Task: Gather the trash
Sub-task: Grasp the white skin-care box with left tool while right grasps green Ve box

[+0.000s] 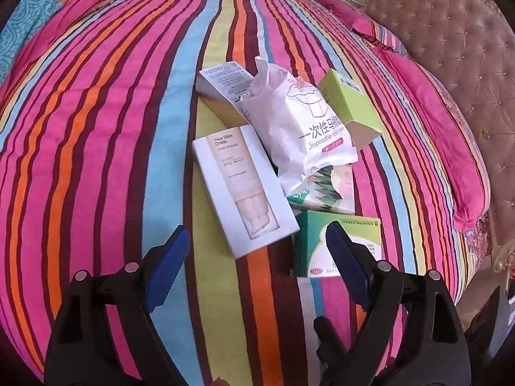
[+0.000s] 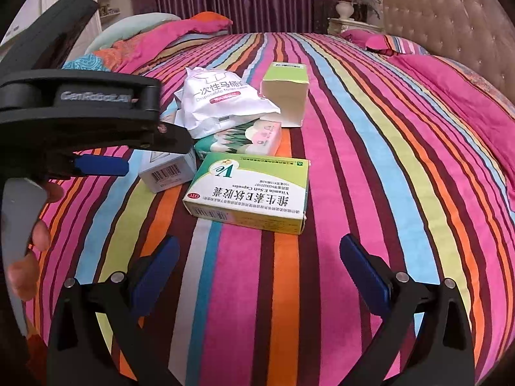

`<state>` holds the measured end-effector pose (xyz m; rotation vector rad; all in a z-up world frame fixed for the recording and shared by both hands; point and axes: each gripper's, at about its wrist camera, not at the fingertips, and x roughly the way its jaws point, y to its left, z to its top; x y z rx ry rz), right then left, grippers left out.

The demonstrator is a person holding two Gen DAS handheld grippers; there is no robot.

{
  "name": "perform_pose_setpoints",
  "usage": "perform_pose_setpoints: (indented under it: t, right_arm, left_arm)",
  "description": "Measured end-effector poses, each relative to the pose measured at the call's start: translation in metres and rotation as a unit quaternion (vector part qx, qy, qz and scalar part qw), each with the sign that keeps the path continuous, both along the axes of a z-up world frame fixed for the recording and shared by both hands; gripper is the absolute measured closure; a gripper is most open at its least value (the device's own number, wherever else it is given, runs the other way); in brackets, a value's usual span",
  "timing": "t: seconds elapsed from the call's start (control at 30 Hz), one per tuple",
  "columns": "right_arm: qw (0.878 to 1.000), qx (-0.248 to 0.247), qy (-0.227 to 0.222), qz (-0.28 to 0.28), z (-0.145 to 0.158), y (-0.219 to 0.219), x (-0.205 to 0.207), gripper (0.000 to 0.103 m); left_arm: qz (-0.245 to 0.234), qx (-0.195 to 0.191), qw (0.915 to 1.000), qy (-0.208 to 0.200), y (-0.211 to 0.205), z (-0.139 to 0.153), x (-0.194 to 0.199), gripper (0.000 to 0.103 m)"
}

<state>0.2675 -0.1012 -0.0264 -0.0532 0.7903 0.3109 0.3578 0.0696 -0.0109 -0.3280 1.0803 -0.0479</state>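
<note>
A heap of packaging lies on the striped bed sheet [image 1: 106,135]. Nearest my left gripper [image 1: 256,230] is a white cosmetics box [image 1: 241,189], with a green vitamin box [image 1: 317,244] just right of it. The left gripper is open, hovering over the near ends of both boxes and holding nothing. Behind them lie a tissue pack [image 1: 331,189], a white plastic bag [image 1: 299,128], a second white box [image 1: 222,90] and a yellow-green box [image 1: 351,106]. My right gripper [image 2: 259,241] stands open and empty in front of the vitamin box [image 2: 251,193]. The left gripper [image 2: 151,154] also shows there, above the white box [image 2: 167,173].
A tufted headboard [image 1: 450,48] and pink pillows [image 1: 428,122] bound the bed on the right. A bunched quilt [image 2: 145,41] lies at the far left. A bedside table with a vase [image 2: 344,9] stands by purple curtains. A person's fingers [image 2: 38,231] hold the left gripper.
</note>
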Motion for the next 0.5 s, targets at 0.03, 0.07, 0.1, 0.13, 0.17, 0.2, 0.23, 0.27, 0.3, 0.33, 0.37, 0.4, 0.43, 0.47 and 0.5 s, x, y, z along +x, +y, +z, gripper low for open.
perform_pose_setpoints:
  t: [0.03,0.07,0.1,0.13,0.17,0.2,0.23,0.27,0.3,0.33,0.37,0.4,0.43,0.47,0.5]
  right_arm:
    - [1.000,-0.002,-0.001,0.003,0.000,0.002,0.001,0.008]
    - [1.000,-0.005,-0.003,0.005,-0.001,0.005,0.002,0.008]
    - [1.000,-0.006,-0.003,0.006,-0.001,0.007,0.004,0.008]
    - [1.000,-0.007,-0.002,0.007,-0.001,0.010,0.006,0.008]
    - [1.000,-0.007,-0.001,0.008,-0.002,0.012,0.007,0.008]
    - [1.000,-0.008,-0.001,0.010,-0.002,0.014,0.008,0.008]
    - [1.000,-0.009,-0.001,0.010,-0.002,0.016,0.010,0.008]
    - [1.000,-0.010,-0.001,0.011,-0.002,0.017,0.011,0.008]
    - [1.000,-0.010,0.002,0.014,-0.003,0.019,0.013,0.008]
    - [1.000,-0.009,0.006,0.016,-0.003,0.020,0.015,0.008]
    - [1.000,-0.008,0.011,0.016,-0.005,0.021,0.018,0.008]
    - [1.000,-0.007,0.013,0.011,-0.006,0.021,0.021,0.008]
    - [1.000,-0.005,0.013,0.006,-0.006,0.021,0.023,0.008]
    - [1.000,-0.004,0.012,0.002,-0.006,0.022,0.024,0.008]
    - [1.000,-0.004,0.011,0.000,-0.006,0.022,0.026,0.008]
  left_arm:
    - [0.001,0.004,1.0000,0.004,-0.001,-0.001,0.003,0.019]
    - [0.002,0.007,0.9999,0.008,-0.002,-0.002,0.005,0.019]
    - [0.002,0.010,0.9998,0.014,-0.002,-0.004,0.009,0.019]
    - [0.002,0.011,0.9998,0.018,-0.003,-0.006,0.011,0.019]
    - [0.000,0.012,0.9997,0.021,-0.004,-0.007,0.013,0.019]
    - [-0.001,0.015,0.9996,0.024,-0.005,-0.009,0.016,0.019]
    - [-0.001,0.019,0.9995,0.026,-0.005,-0.010,0.018,0.019]
    - [-0.001,0.024,0.9993,0.030,-0.005,-0.012,0.020,0.019]
    - [-0.002,0.029,0.9991,0.032,-0.006,-0.013,0.022,0.019]
    - [-0.002,0.035,0.9987,0.036,-0.006,-0.015,0.023,0.019]
    - [0.001,0.041,0.9984,0.039,-0.005,-0.017,0.024,0.019]
    - [0.005,0.042,0.9983,0.039,-0.003,-0.017,0.025,0.019]
    - [0.010,0.041,0.9983,0.039,0.000,-0.018,0.025,0.019]
    - [0.012,0.039,0.9984,0.039,0.002,-0.018,0.025,0.019]
    - [0.014,0.037,0.9985,0.038,0.005,-0.018,0.025,0.019]
